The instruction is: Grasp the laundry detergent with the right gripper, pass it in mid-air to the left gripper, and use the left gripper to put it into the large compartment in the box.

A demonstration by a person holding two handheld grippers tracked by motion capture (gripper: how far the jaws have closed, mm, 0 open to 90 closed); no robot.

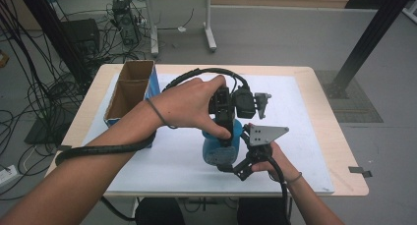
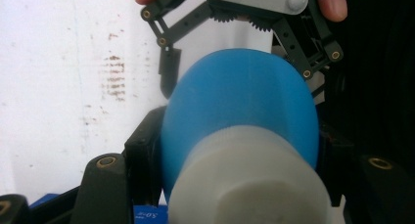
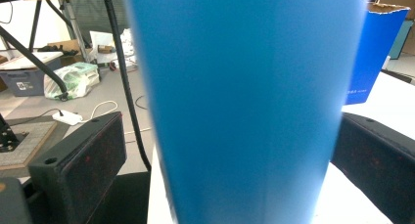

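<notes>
A blue bottle (image 1: pixel 220 147) with a pale frosted cap stands near the middle of the white mat (image 1: pixel 300 136). From above, my left gripper (image 1: pixel 224 136) comes down on it, held by the person's left hand. In the left gripper view its two black jaws press on both sides of the blue body (image 2: pixel 240 111), with the white cap (image 2: pixel 249 180) nearest the camera. Low at the bottle's right side is my right gripper (image 1: pixel 235 165), its jaws spread around the bottle. In the right gripper view a gap shows between the left pad (image 3: pixel 80 158) and the bottle (image 3: pixel 244 101).
An open cardboard box (image 1: pixel 129 90) with blue sides stands at the mat's left, also showing as a blue box (image 3: pixel 374 53) in the right gripper view. Cables trail from both grippers. Table legs, cables and a black post stand on the floor around the wooden table (image 1: pixel 339 136).
</notes>
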